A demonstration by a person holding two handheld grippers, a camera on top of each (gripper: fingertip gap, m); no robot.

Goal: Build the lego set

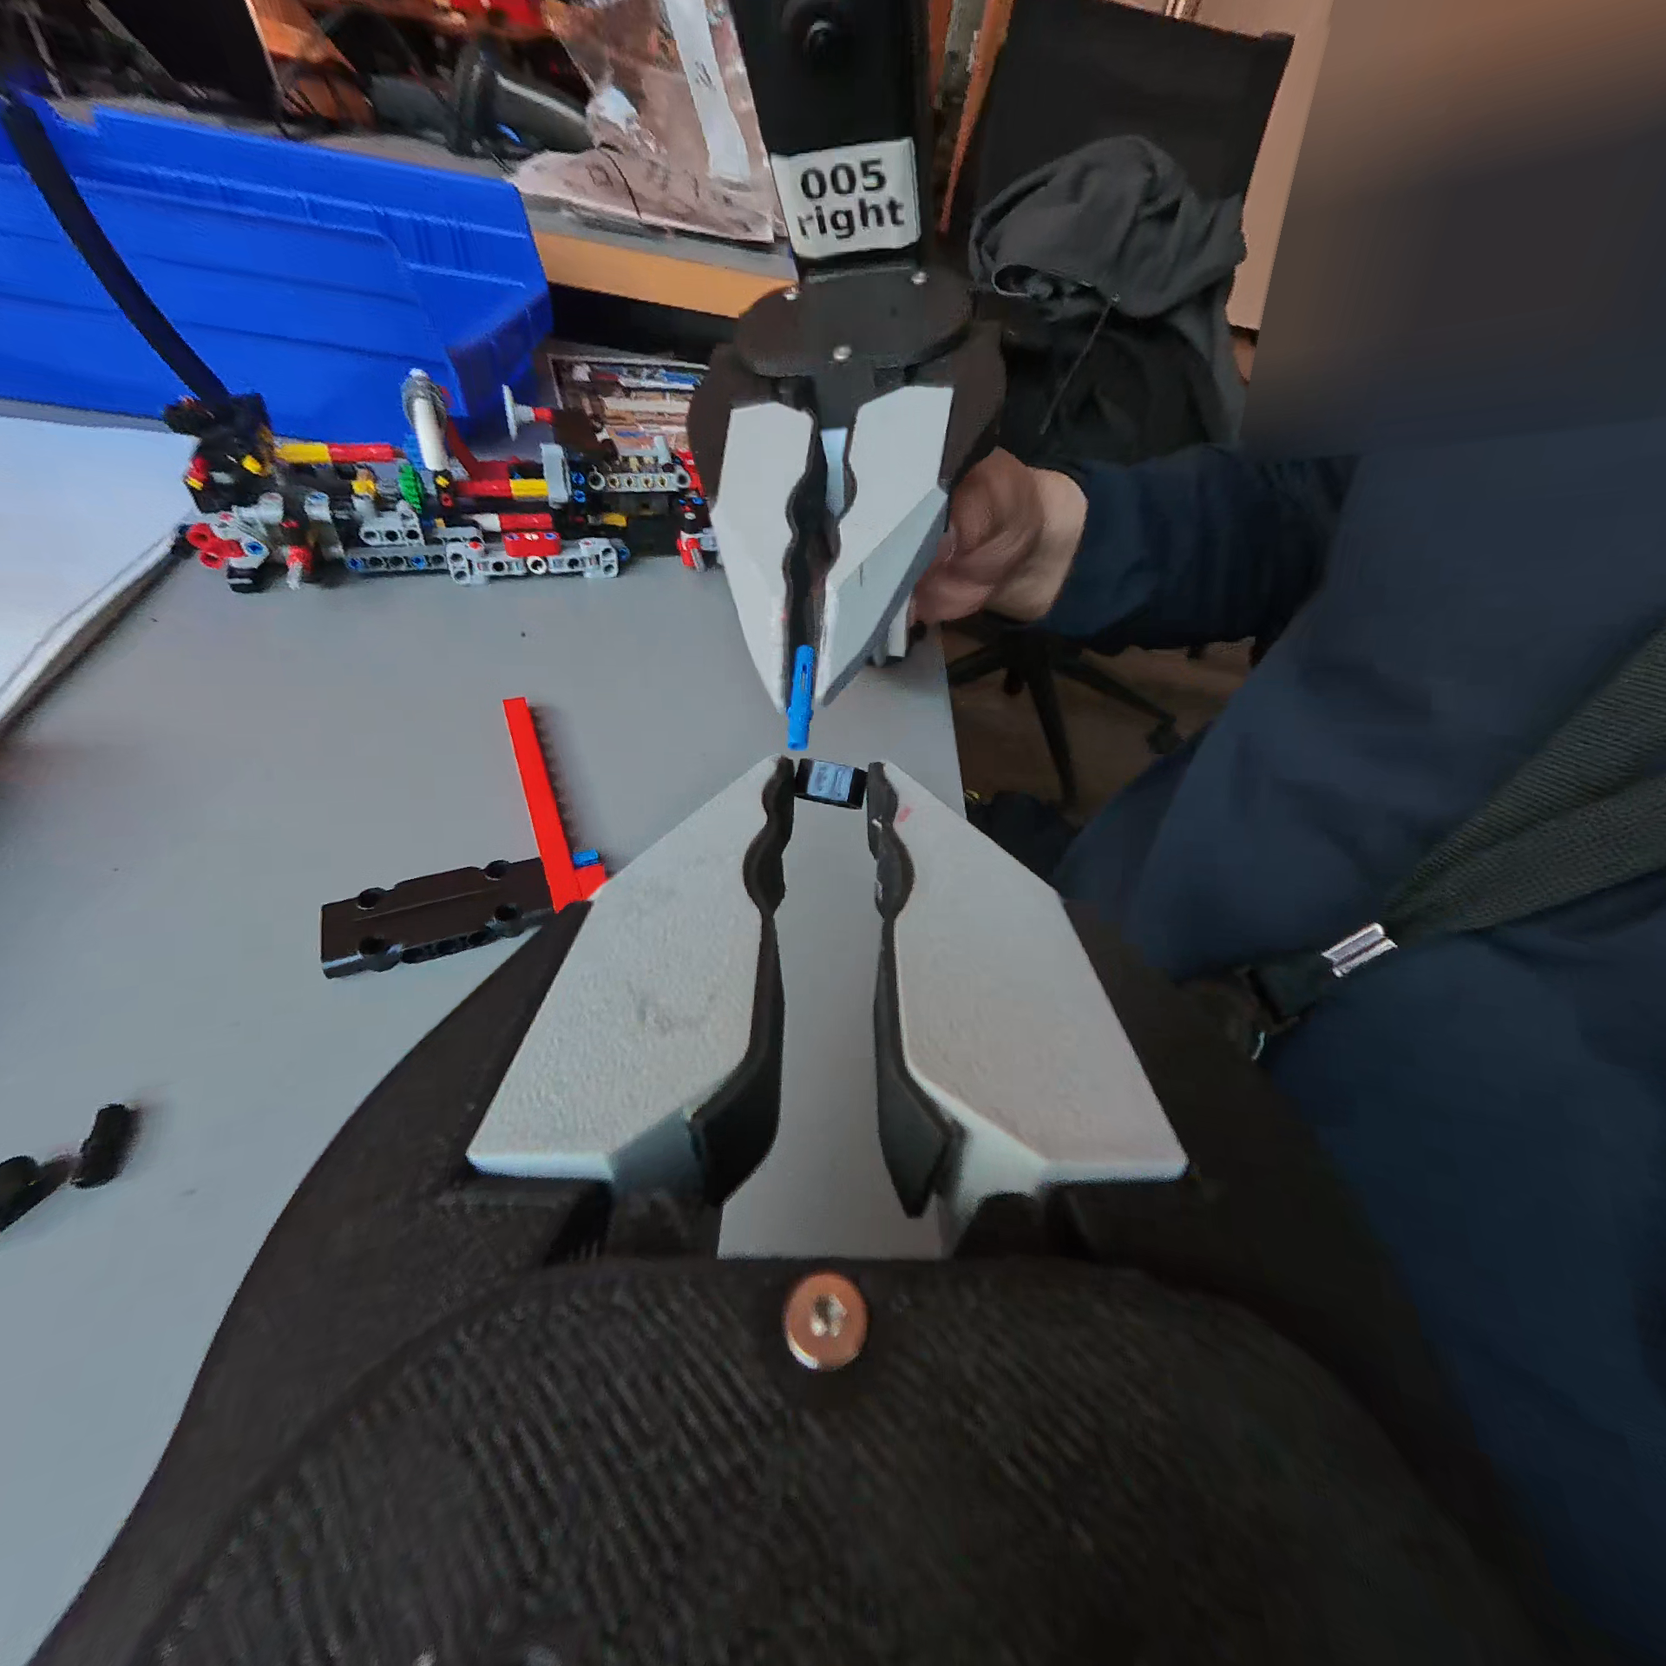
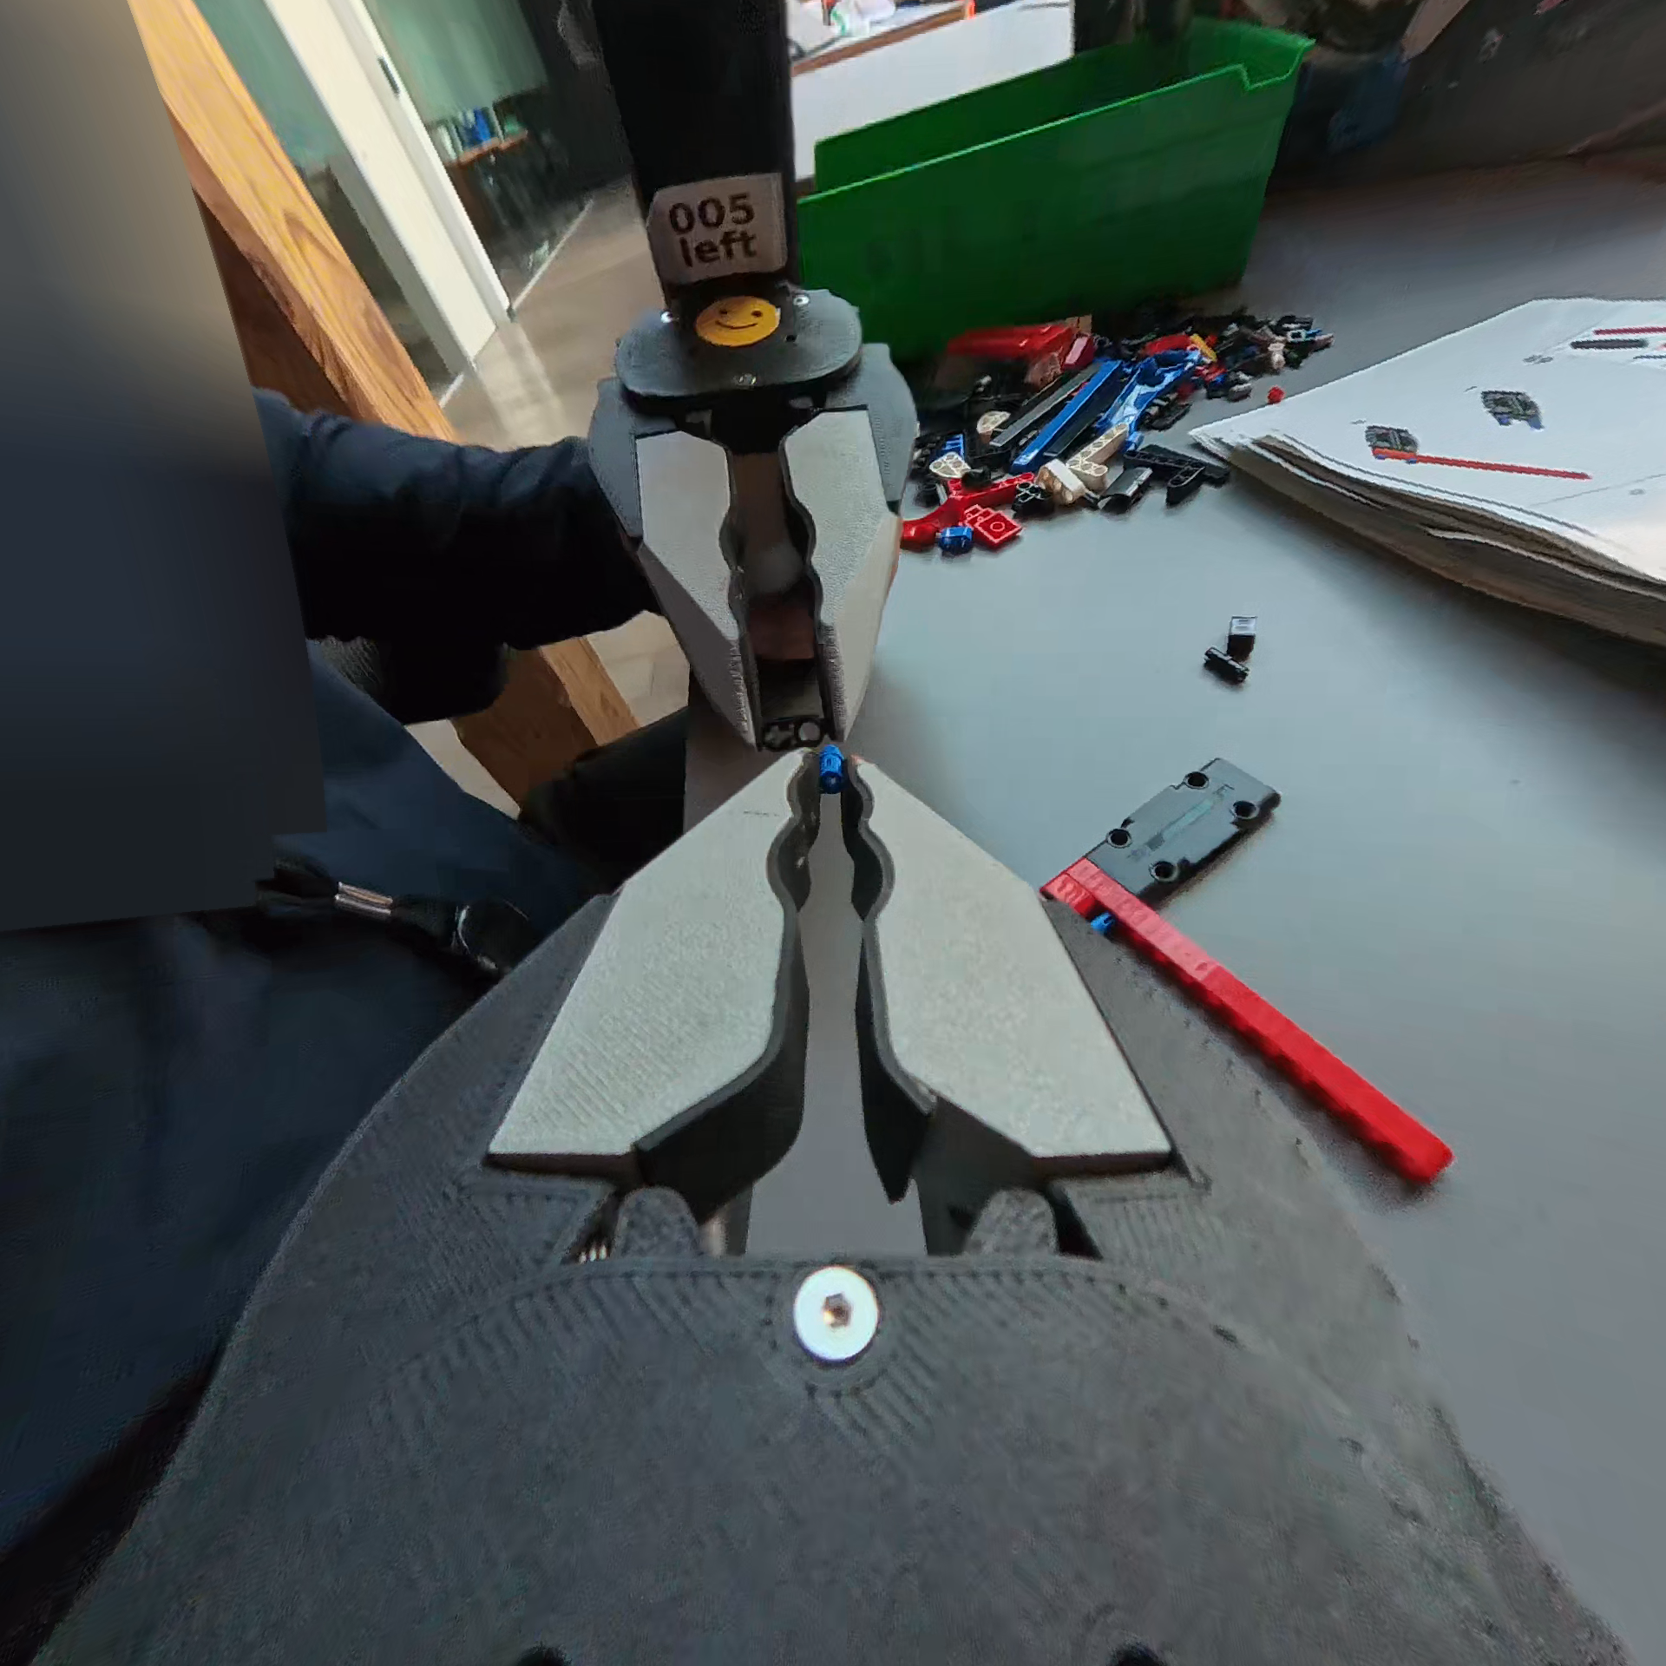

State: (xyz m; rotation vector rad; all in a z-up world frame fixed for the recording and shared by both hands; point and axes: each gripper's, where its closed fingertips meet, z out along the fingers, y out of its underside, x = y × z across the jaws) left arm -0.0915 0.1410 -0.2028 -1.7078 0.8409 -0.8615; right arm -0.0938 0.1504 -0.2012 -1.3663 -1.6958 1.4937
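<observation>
My left gripper point(image 1: 830, 773) is shut on a small black connector piece point(image 1: 830, 781) and holds it above the grey table's point(image 1: 270, 766) edge. It also shows in the right wrist view point(image 2: 791, 728) with the black piece point(image 2: 781, 730) at its tips. My right gripper point(image 2: 831, 772) is shut on a blue pin point(image 2: 828, 769). In the left wrist view the right gripper point(image 1: 798, 694) points down, and the blue pin point(image 1: 800, 699) sticks out of its tips just above the black piece. The pin's end is close to the piece; contact is not clear.
A red beam point(image 1: 541, 802) joined to a black panel point(image 1: 433, 915) lies on the table; both show in the right wrist view too. A partly built model point(image 1: 424, 514), a blue bin point(image 1: 252, 270), a green bin point(image 2: 1037, 198), loose parts point(image 2: 1082, 424) and an instruction booklet point(image 2: 1487, 451) lie farther off.
</observation>
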